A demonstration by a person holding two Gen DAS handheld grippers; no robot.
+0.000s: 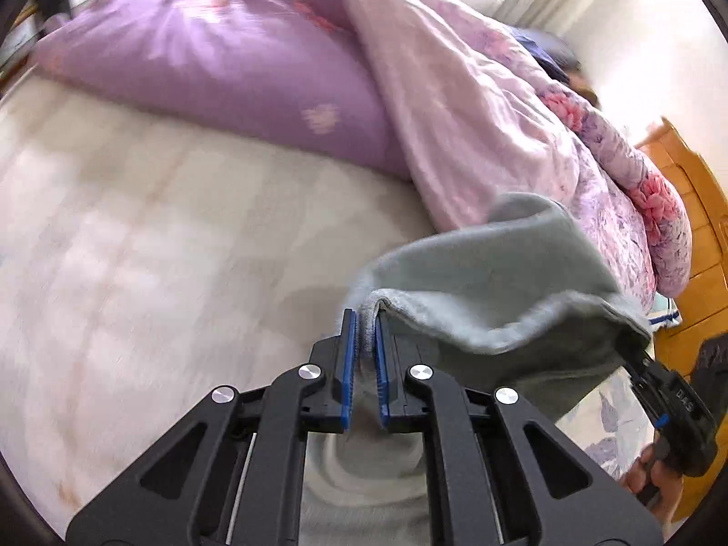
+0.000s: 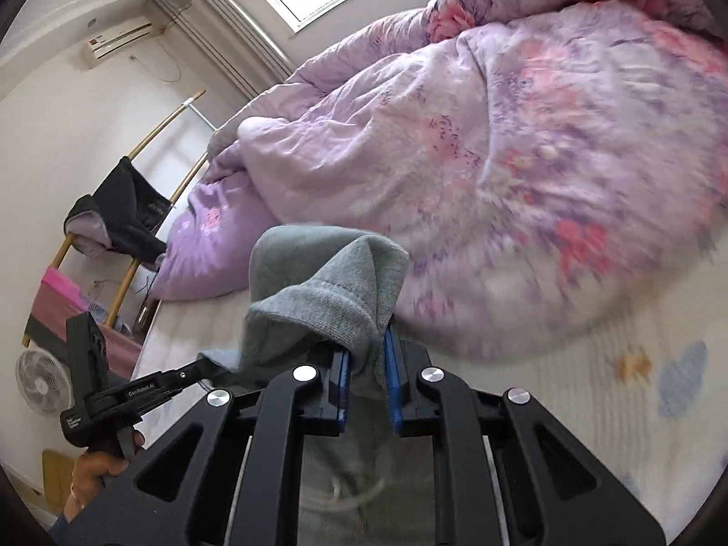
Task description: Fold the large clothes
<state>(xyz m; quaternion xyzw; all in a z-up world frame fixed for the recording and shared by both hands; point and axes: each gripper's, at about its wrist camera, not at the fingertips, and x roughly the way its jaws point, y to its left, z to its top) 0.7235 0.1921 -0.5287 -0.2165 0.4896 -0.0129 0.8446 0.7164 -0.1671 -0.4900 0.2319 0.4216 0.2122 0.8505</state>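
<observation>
A grey knit garment hangs stretched between my two grippers above the bed. My left gripper is shut on one edge of it, the cloth pinched between the blue pads. My right gripper is shut on the other edge of the garment, which bunches over the fingertips. The rest of the garment droops below both grippers. The right gripper also shows in the left wrist view at the far right, and the left gripper shows in the right wrist view at the lower left.
A pale mattress sheet lies under the garment. A purple pillow and a bunched pink floral quilt take up the far side of the bed. A wooden cabinet, a fan and a clothes rack stand around.
</observation>
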